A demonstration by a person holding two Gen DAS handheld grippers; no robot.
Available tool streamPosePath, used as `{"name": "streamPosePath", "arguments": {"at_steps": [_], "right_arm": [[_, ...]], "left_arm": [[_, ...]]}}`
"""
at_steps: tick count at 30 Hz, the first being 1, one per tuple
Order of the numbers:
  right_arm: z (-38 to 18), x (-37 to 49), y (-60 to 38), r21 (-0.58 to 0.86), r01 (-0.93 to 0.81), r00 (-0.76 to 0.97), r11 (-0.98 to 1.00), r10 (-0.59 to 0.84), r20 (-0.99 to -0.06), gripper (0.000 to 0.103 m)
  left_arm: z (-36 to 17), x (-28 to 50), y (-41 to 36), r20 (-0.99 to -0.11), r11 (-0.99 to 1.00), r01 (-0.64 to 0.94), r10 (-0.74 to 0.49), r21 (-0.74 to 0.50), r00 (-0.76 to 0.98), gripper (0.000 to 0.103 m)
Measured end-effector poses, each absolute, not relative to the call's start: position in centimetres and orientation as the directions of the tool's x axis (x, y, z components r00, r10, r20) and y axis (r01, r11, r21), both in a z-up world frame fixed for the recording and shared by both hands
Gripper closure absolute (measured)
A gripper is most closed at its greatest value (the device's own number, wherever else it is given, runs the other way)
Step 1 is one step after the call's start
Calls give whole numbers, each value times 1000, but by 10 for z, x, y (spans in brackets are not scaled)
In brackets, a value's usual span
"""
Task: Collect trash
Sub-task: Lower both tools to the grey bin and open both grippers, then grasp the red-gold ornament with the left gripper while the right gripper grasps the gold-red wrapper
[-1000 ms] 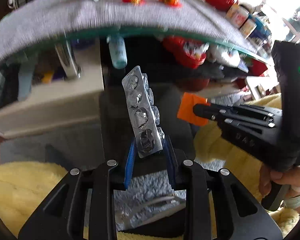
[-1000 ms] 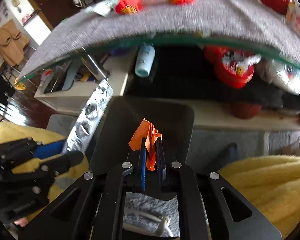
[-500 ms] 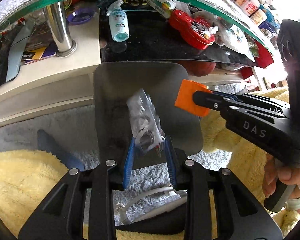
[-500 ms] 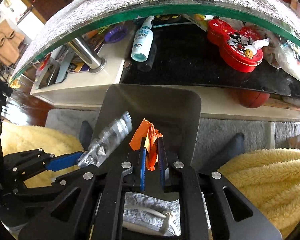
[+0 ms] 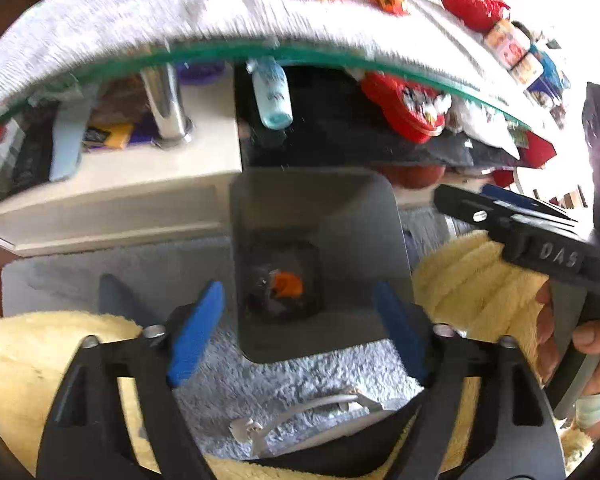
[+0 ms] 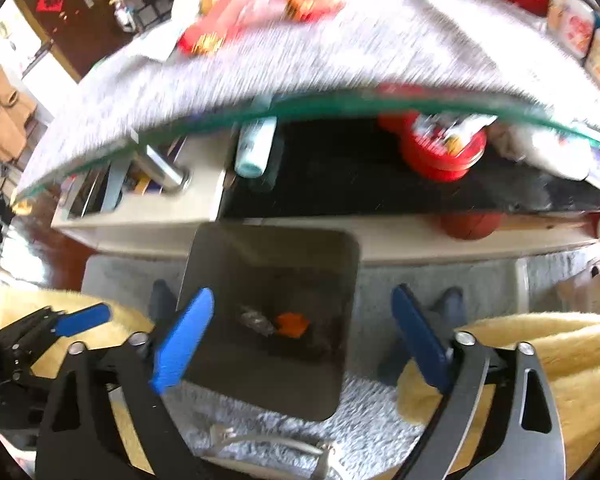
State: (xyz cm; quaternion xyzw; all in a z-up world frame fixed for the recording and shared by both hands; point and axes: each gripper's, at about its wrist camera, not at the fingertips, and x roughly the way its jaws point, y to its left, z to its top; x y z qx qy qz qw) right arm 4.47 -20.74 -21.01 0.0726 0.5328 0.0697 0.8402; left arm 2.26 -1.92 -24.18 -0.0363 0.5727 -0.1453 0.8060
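Note:
A grey square trash bin (image 5: 356, 216) (image 6: 228, 360) stands on the floor below both grippers. At its bottom lie an orange wrapper (image 5: 288, 283) (image 6: 293, 324) and a silver blister pack (image 6: 255, 320), the pack dim in the left wrist view (image 5: 265, 280). My left gripper (image 5: 296, 332) is open and empty above the bin's near rim. My right gripper (image 6: 300, 340) is open and empty above the bin too. The right gripper also shows at the right of the left wrist view (image 5: 500, 208); the left one shows at the left of the right wrist view (image 6: 80, 316).
A glass table with a grey cloth (image 5: 140, 12) (image 6: 340, 40) overhangs the bin, with red packets (image 6: 204, 36) on top. Its lower shelf holds a bottle (image 5: 274, 100) and a red tin (image 5: 404, 104). Yellow fleece (image 5: 472, 276) flanks a grey rug (image 5: 284, 384).
Both grippers have opened. The blister pack dropped from the left one and the orange wrapper from the right one; both now lie at the bin's bottom. Both grippers have lifted.

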Motion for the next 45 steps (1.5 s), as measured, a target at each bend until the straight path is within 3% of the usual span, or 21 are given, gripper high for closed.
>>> {"name": "streamPosePath", "arguments": {"at_steps": [2, 7, 18, 28, 33, 40, 43, 45], "right_arm": [[-198, 48, -216, 199, -20, 454, 980, 186, -871, 4], [-170, 59, -233, 208, 10, 502, 978, 175, -847, 4], [-133, 123, -245, 195, 36, 583, 980, 138, -801, 4], [-138, 195, -233, 200, 18, 568, 980, 155, -808, 4], [-145, 222, -226, 212, 6, 556, 977, 173, -813, 4], [-151, 239, -219, 208, -18, 550, 978, 184, -815, 4], [-154, 242, -217, 212, -29, 546, 977, 193, -815, 8], [-158, 244, -215, 211, -39, 534, 977, 199, -822, 18]], "left_arm": [[-230, 25, -16, -905, 958, 191, -266, -212, 331, 14], [-197, 34, -12, -877, 962, 193, -256, -192, 406, 8], [-155, 91, -29, -835, 962, 229, -247, -150, 492, 8], [-156, 161, -43, -831, 958, 240, -260, -157, 492, 10], [-164, 190, -53, -837, 953, 252, -271, -165, 476, 21], [-179, 216, -63, -844, 946, 255, -300, -202, 445, 44], [-183, 222, -68, -845, 941, 270, -310, -206, 436, 50], [-185, 226, -72, -846, 937, 278, -316, -210, 428, 54]]}}
